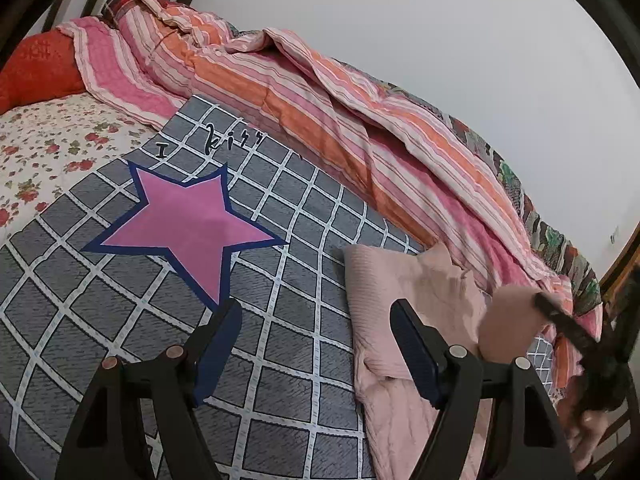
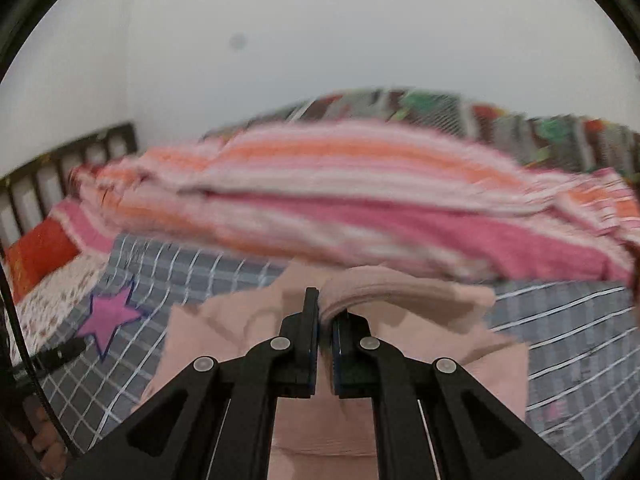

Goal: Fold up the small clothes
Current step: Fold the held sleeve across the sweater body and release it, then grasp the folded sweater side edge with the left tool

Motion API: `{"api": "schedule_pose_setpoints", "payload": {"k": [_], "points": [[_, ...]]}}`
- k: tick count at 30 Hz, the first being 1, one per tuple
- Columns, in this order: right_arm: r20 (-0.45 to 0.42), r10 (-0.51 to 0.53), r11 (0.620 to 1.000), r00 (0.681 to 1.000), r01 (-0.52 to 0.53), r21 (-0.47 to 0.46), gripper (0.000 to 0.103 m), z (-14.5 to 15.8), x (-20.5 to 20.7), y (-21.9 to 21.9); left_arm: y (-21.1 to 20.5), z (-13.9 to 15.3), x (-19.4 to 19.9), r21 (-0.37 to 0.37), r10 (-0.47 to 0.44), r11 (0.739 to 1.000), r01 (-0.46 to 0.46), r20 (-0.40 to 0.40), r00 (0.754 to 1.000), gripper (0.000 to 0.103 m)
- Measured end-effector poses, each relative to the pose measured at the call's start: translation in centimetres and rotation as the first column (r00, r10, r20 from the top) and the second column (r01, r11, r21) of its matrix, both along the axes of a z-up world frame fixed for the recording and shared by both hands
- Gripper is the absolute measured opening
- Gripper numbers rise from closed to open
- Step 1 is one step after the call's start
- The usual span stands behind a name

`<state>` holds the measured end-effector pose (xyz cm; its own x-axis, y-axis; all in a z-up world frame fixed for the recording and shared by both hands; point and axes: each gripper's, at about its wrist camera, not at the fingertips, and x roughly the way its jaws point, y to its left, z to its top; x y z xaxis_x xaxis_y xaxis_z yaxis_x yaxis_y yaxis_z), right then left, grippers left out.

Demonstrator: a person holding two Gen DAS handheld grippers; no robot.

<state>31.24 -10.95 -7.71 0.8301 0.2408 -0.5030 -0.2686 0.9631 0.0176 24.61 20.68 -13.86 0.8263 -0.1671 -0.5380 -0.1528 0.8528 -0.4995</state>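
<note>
Observed: a pale pink knitted garment (image 1: 404, 320) lies on the grey checked bedspread (image 1: 280, 320) near the foot of the bed, just beside the heaped striped quilt (image 1: 320, 120) along the wall; the purple star (image 1: 192, 224) printed on the spread is clear of it.

Right gripper (image 2: 325, 312): jaws pinched nearly together on a fold of the pink cloth, which lifts off the bed at the fingertips and curls over toward the quilt; the view is blurred, so the exact corner held cannot be told.

Left gripper (image 1: 316, 344): jaws standing wide and empty above the bedspread; the right-hand finger (image 1: 412, 344) hangs at the garment's near edge, whether touching cannot be told.

Assessment: a fold appears to be in hand, one edge being carried across the body of the garment.

Recommendations: keep the pinch firm until the edge is laid; carry the cloth low and level so it does not drag the rest askew; bring the empty gripper down to pin the lying part; align edge to edge before release; keep the garment off the quilt.
</note>
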Motion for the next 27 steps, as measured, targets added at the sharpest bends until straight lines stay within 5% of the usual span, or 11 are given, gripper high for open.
{"api": "schedule_pose_setpoints", "payload": {"k": [5, 7, 11, 14, 23, 27], "points": [[-0.145, 0.039, 0.997, 0.989, -0.048, -0.058, 0.009, -4.9, 1.9, 2.8, -1.2, -0.1, 0.7, 0.023, -0.036, 0.999, 0.037, -0.017, 0.999, 0.075], [-0.225, 0.076, 0.993, 0.971, -0.094, -0.068, 0.037, -6.2, 2.6, 3.3, -1.8, 0.0, 1.0, 0.03, -0.052, 0.998, 0.052, -0.015, 0.999, 0.075], [-0.221, 0.099, 0.989, 0.97, -0.12, -0.083, 0.046, -6.1, 1.0, 2.0, -3.6, -0.1, 1.9, 0.03, -0.099, 0.995, 0.099, -0.026, 0.995, 0.075], [-0.177, 0.141, 0.989, 0.974, -0.146, -0.018, 0.064, -4.8, -1.2, -1.1, -5.5, 0.0, 2.8, 0.037, -0.164, 0.986, 0.165, -0.033, 0.986, 0.075], [-0.082, -0.04, 0.997, 0.996, 0.045, 0.063, 0.065, -4.3, -4.2, -13.0, -14.1, 1.3, 4.6, 0.14, -0.351, 0.924, 0.357, -0.064, 0.934, 0.075], [-0.152, -0.111, 0.978, 0.982, 0.135, 0.157, 0.065, -6.0, -3.5, -17.3, -18.8, 1.5, 5.7, 0.195, -0.393, 0.893, 0.406, -0.1, 0.914, 0.077]]}}
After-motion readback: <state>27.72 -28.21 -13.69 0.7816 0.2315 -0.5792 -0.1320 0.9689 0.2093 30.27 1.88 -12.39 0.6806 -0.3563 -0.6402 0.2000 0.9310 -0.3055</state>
